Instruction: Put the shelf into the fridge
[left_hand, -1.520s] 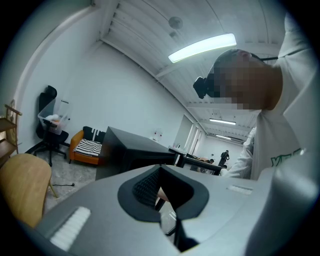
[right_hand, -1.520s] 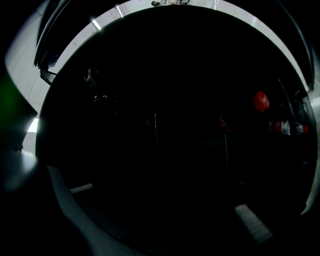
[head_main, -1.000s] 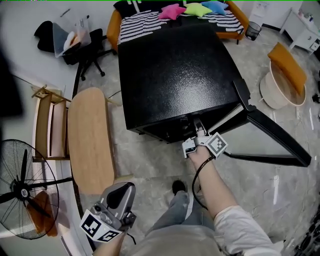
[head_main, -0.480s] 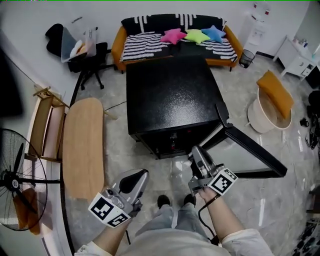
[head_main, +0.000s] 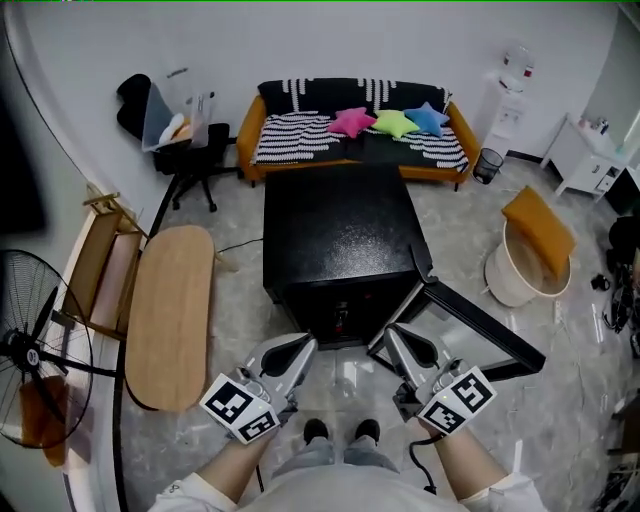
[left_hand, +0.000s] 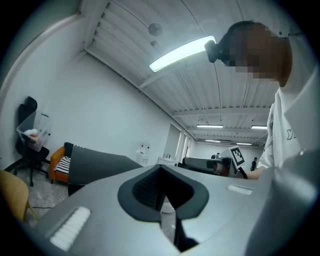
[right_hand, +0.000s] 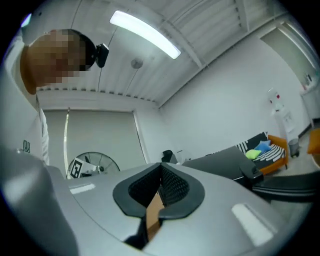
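The black fridge (head_main: 340, 235) stands on the floor ahead of me, its door (head_main: 470, 330) swung open to the right. Its front opening (head_main: 345, 312) is dark and I cannot make out a shelf inside. My left gripper (head_main: 300, 346) and right gripper (head_main: 396, 334) are held side by side close to my body, short of the fridge front, both shut with nothing between the jaws. In the left gripper view the jaws (left_hand: 161, 200) point up over the fridge top (left_hand: 100, 162). The right gripper view shows its jaws (right_hand: 159, 192) closed, with the fridge (right_hand: 225, 162) beyond.
A wooden oval table (head_main: 170, 310) lies to the left, with a floor fan (head_main: 40, 360) and a wooden rack (head_main: 95, 265) beside it. A sofa with cushions (head_main: 355, 125) and an office chair (head_main: 185, 155) stand behind the fridge. A white tub (head_main: 525, 260) sits at the right.
My right gripper has drawn back from the fridge opening to near my body. The left gripper has risen beside it. The view has backed away from the fridge.
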